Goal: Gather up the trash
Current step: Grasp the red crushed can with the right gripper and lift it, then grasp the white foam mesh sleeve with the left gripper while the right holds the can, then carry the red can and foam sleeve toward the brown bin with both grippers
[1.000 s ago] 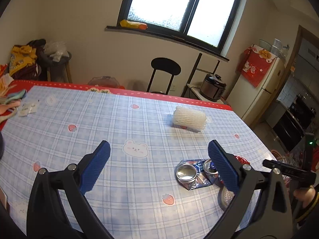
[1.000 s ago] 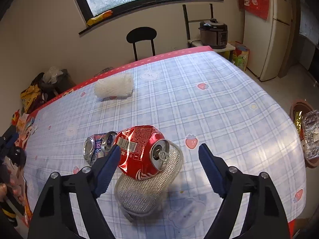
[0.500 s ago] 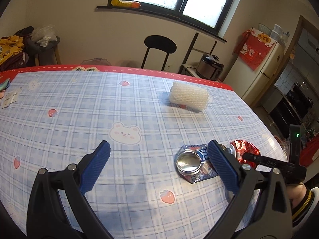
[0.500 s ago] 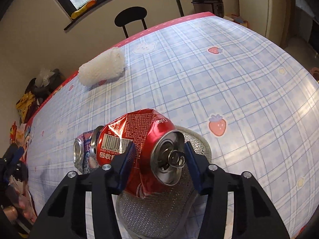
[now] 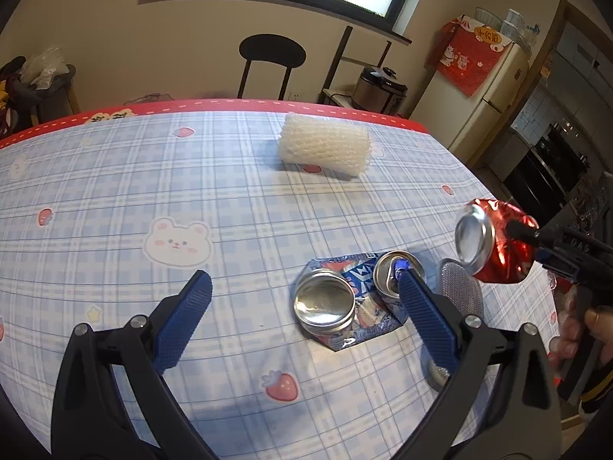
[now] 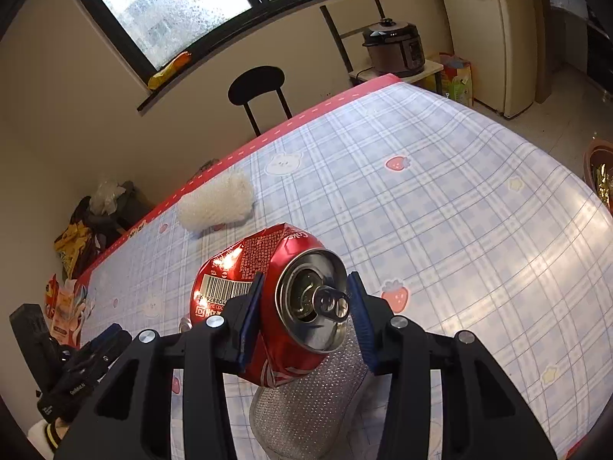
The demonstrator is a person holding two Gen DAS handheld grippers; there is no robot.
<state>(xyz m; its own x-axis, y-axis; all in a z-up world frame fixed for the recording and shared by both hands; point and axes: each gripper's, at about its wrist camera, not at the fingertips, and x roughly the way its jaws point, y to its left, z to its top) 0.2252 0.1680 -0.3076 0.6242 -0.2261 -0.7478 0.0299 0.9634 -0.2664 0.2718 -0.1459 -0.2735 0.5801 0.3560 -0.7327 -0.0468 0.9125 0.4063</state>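
Crushed red can (image 6: 268, 299) pinched between right gripper (image 6: 304, 318) pads, lifted clear of checked tablecloth (image 6: 440, 211), above silver mesh pad (image 6: 310, 402). Flattened blue can (image 5: 352, 299) lying on cloth between spread fingers of left gripper (image 5: 302, 287). White foam netting (image 5: 323, 149) well beyond.

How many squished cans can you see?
2. The red can is held up off the table in the right gripper. The blue can lies flattened on the table by the open left gripper. None other shows.
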